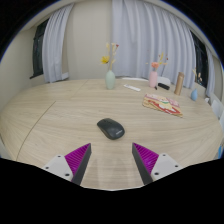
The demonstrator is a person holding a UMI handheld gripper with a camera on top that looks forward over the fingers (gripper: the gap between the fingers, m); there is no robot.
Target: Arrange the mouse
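Note:
A dark grey computer mouse (pixel 110 128) lies on the light wooden table (pixel 50 120), a short way ahead of the fingers and roughly centred between them. My gripper (pixel 112 160) is open and empty, held above the table's near part. Its two fingers with magenta pads (pixel 77 157) stand wide apart with bare table between them. The mouse is untouched.
A pale green vase with flowers (pixel 110 76) stands at the table's far side. To the right lie a patterned tray or book (pixel 161 104), a pink cup (pixel 154 76) and several bottles (pixel 180 83). Curtains and windows are behind.

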